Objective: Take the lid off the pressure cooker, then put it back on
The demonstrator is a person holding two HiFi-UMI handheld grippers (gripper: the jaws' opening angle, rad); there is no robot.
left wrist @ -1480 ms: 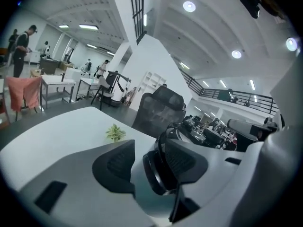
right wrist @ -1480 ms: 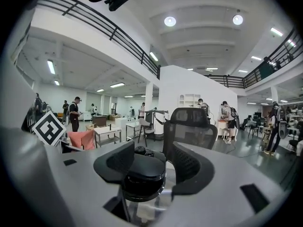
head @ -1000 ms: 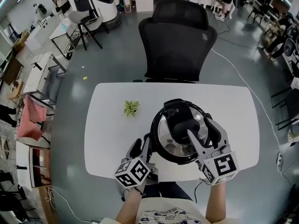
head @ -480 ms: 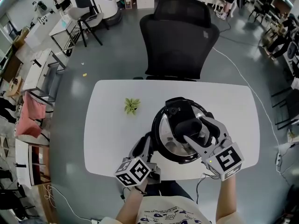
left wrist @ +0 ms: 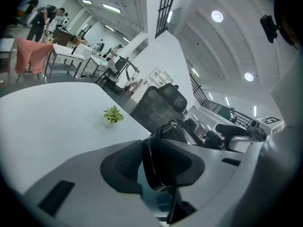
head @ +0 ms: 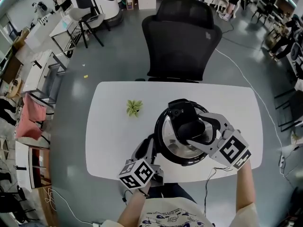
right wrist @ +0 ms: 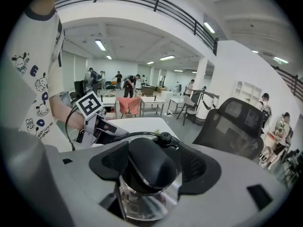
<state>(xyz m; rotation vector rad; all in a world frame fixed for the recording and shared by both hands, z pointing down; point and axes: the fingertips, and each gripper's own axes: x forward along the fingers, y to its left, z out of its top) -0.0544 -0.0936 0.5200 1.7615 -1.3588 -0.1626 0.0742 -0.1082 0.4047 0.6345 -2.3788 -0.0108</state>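
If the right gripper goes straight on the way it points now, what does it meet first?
Probably the lid's black handle: it already sits straight ahead, between the opening jaws of the right gripper.

The right gripper [head: 198, 130] has swung round from the near side of the lid [head: 171, 142] to its right, rolling as it went; its marker cube [head: 233, 150] now sits further right; its jaws are opening astride the black lid handle [head: 185, 123]; the left gripper [head: 148, 149] has narrowed its jaws onto the pot's side handle [left wrist: 163, 162].
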